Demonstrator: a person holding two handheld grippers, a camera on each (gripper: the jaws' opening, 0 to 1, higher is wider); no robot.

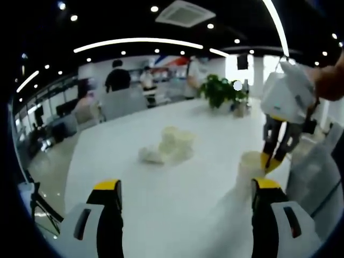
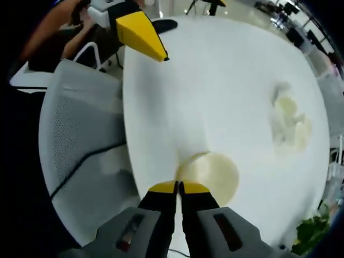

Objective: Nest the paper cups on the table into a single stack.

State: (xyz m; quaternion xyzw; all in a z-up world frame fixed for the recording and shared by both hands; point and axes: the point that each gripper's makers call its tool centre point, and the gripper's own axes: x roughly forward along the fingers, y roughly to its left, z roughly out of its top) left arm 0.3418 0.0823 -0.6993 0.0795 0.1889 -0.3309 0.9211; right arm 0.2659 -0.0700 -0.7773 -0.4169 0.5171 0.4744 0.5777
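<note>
Our right gripper point(image 2: 178, 187) had its fingers pinched on the rim of a paper cup point(image 2: 212, 174) at six o'clock on the counter point(image 2: 215, 80). The left gripper point(image 1: 185, 185) gaped wide, empty. Other cups point(image 1: 171, 145) clustered at centre; we judged the thin rim might slip or crumple.

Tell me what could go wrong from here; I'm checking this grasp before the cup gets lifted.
1. The right gripper pinches only the rim of the paper cup, so thin paper may crease or slip.
2. That cup stands near the table edge and could tip off.
3. The other cups lie jumbled, so nesting may jam.
</note>
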